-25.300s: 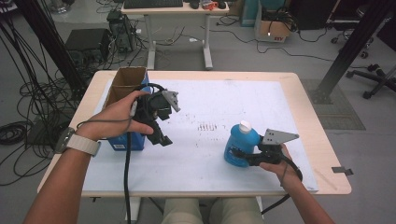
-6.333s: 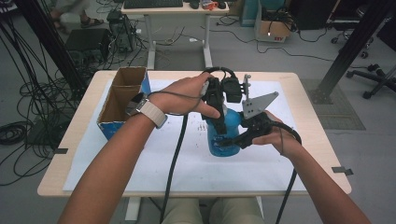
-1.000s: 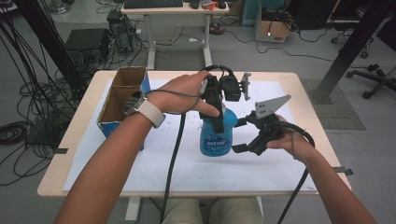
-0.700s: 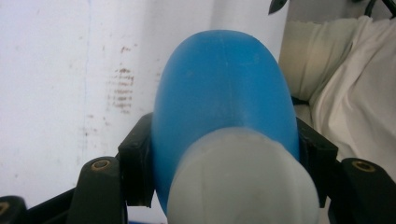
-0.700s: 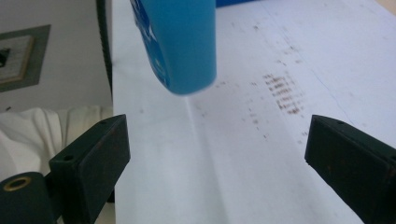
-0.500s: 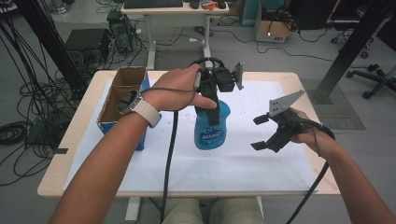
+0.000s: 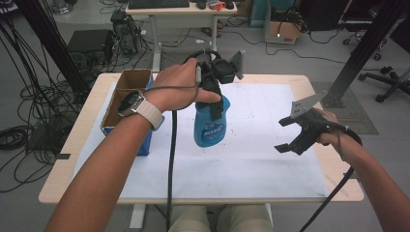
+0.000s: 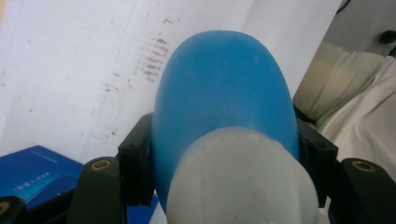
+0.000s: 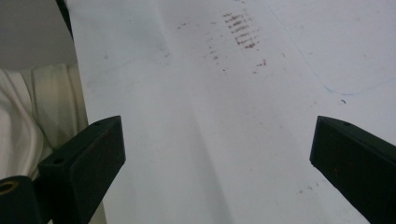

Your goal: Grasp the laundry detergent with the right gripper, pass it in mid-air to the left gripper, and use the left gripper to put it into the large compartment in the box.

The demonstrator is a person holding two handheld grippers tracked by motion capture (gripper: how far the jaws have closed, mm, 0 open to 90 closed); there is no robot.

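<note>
A blue spray-type bottle (image 7: 209,124) with a white label hangs upright above the middle of the table, held by its neck. My left gripper (image 7: 212,94) is shut on it from above. In the left gripper view the bottle (image 8: 224,102) and its white cap sit squeezed between the two black jaws of my left gripper (image 8: 224,158). My right gripper (image 7: 283,135) floats over the right part of the table, apart from the bottle, open and holding nothing. In the right gripper view the jaws of my right gripper (image 9: 219,154) stand wide apart over white paper.
White paper (image 7: 251,164) covers the table top and bears faint brown marks (image 9: 240,30). An open cardboard box (image 7: 121,96) stands at the table's left edge, with a blue box (image 7: 145,145) against its near side. Desks, cables and chairs lie beyond the table.
My left gripper has lifted the bottle and carried it up and slightly left. My right gripper has pulled away to the right, open.
</note>
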